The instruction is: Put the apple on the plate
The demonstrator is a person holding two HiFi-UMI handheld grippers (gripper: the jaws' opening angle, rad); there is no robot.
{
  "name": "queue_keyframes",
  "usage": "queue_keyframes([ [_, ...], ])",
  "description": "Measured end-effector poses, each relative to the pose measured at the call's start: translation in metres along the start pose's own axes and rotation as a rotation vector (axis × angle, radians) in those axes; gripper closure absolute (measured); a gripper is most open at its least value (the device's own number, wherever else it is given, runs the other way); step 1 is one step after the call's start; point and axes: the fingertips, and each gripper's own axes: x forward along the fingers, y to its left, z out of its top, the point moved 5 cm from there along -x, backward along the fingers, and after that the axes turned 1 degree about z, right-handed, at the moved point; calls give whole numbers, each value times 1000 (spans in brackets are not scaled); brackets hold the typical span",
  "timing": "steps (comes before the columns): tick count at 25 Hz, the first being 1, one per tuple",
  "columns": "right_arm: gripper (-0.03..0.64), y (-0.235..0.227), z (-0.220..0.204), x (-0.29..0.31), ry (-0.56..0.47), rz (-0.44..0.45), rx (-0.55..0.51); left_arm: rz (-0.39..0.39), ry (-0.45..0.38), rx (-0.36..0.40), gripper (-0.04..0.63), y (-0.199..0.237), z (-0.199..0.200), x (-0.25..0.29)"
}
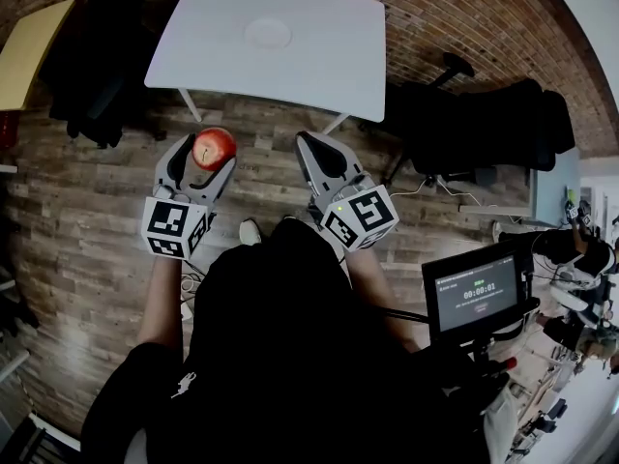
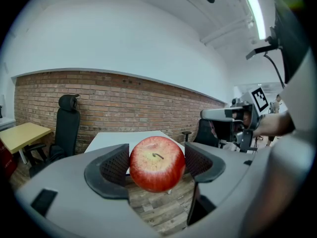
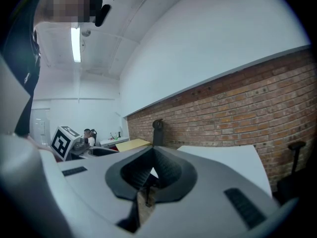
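A red apple (image 1: 214,148) sits between the jaws of my left gripper (image 1: 206,158), which is shut on it; in the left gripper view the apple (image 2: 157,163) shows stem towards the camera, pressed by both dark pads. A white plate (image 1: 268,34) lies near the middle of the white table (image 1: 329,56) ahead, beyond the apple. My right gripper (image 1: 311,148) is held beside the left one, over the floor short of the table edge, its jaws shut with nothing between them (image 3: 148,175).
The wooden floor lies below both grippers. Black office chairs (image 1: 484,124) stand right of the table, another dark chair (image 1: 92,85) on the left. A yellow table (image 1: 29,51) is at far left. A monitor (image 1: 476,293) sits at lower right.
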Motion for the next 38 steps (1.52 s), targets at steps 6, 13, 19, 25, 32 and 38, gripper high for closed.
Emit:
queue_keyframes([
  [6,612,3,0,2,5,2,8,8,15,-11,241,5,-4,-5],
  [13,613,5,0,5,5,3,12,9,3,10,241,7,1,-5],
  [19,614,9,5,10,-11,16,8,17,24,10,241,10,1,-12],
  [25,614,-36,7,28,-14,15,28,14,28,32,241,14,15,36],
  [32,612,-80,11,45,-15,22,41,7,68,39,241,17,24,82],
  [38,612,-83,15,55,-25,41,35,18,33,73,241,21,32,88],
])
